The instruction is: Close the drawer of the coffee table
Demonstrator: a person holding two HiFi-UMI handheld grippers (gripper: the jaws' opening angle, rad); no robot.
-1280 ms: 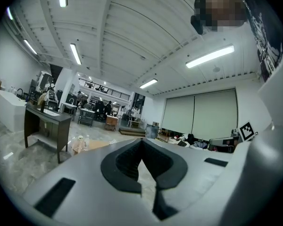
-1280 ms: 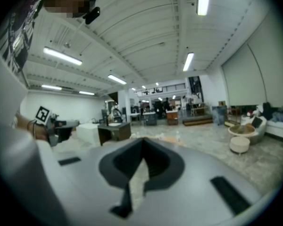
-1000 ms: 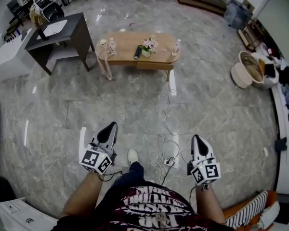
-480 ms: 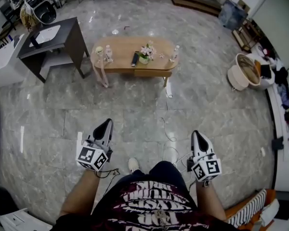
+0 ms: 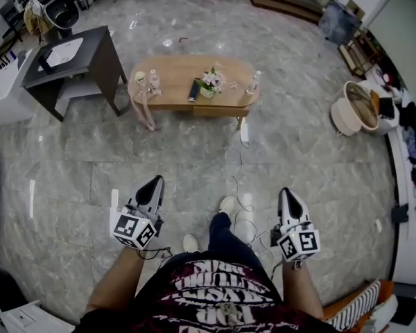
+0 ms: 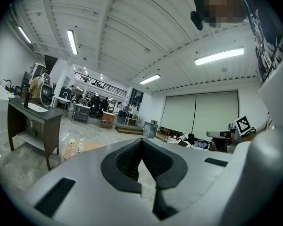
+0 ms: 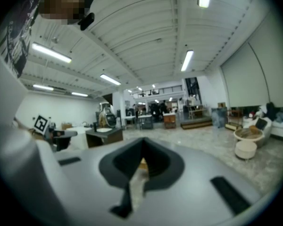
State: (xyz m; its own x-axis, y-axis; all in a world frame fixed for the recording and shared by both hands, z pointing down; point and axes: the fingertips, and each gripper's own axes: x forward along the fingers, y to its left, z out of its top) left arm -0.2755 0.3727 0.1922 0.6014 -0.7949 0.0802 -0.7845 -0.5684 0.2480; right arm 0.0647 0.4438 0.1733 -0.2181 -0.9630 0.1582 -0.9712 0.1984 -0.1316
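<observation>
1. At the bottom of the head view are the person's printed shirt (image 5: 218, 297) and a dark trouser leg (image 5: 222, 233), with one pale shoe (image 5: 227, 205) set ahead of the other.
2. The left gripper (image 5: 155, 182) is held out over the floor, level. Its jaws are closed together with nothing between them.
3. The right gripper (image 5: 286, 193) is held out on the other side of the leg, well apart from the left. Its jaws are also closed and hold nothing.
4. Thin cables (image 5: 244, 210) trail over the grey marble floor (image 5: 76, 179) between the grippers.
5. The coffee table (image 5: 177, 71) stands well ahead of both grippers, untouched. Its drawer (image 5: 215, 110) sits under the near edge of the top; how far out it is cannot be made out.
6. On the tabletop are a flower pot (image 5: 209, 82), a dark remote (image 5: 193, 90) and small bottles (image 5: 153, 82).
7. A dark desk (image 5: 100, 44) stands to the table's left, and a round basket (image 5: 353, 106) to its right.
</observation>
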